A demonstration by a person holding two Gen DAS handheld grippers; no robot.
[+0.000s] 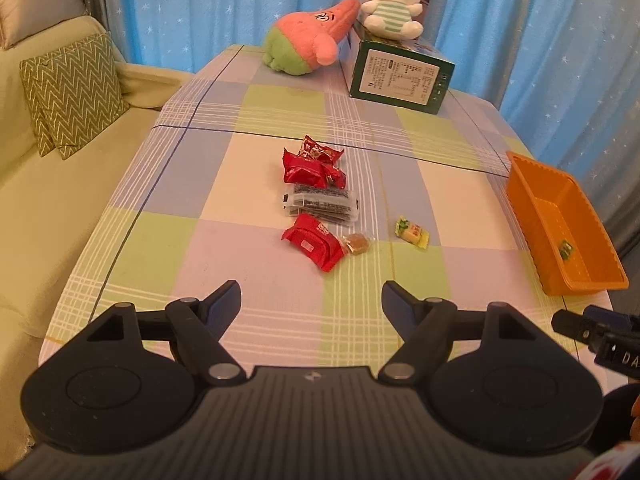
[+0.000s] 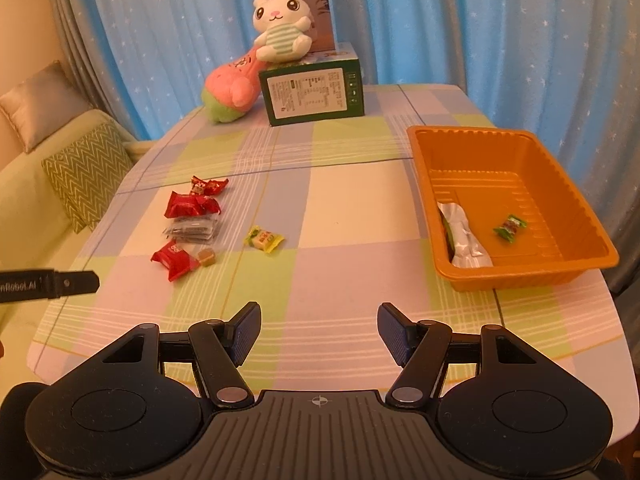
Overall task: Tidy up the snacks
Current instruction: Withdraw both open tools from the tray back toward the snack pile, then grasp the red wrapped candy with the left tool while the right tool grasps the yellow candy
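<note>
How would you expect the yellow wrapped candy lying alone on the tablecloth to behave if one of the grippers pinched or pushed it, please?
The yellow wrapped candy looks small and probably light, so a push would likely slide it across the tablecloth rather than roll it. Its blocky middle seems firm enough to pinch, while the twisted wrapper ends look thin and would likely crumple. The glossy film may be a little slippery.

Blue starry curtains [image 2: 440,20] hang behind a pale sofa [image 1: 36,200].

Three red snack packets [image 2: 176,261]; one yellow candy [image 2: 264,239]; one orange tray [image 2: 460,276]; two plush toys [image 2: 282,32]; one green box [image 2: 314,94].
</note>
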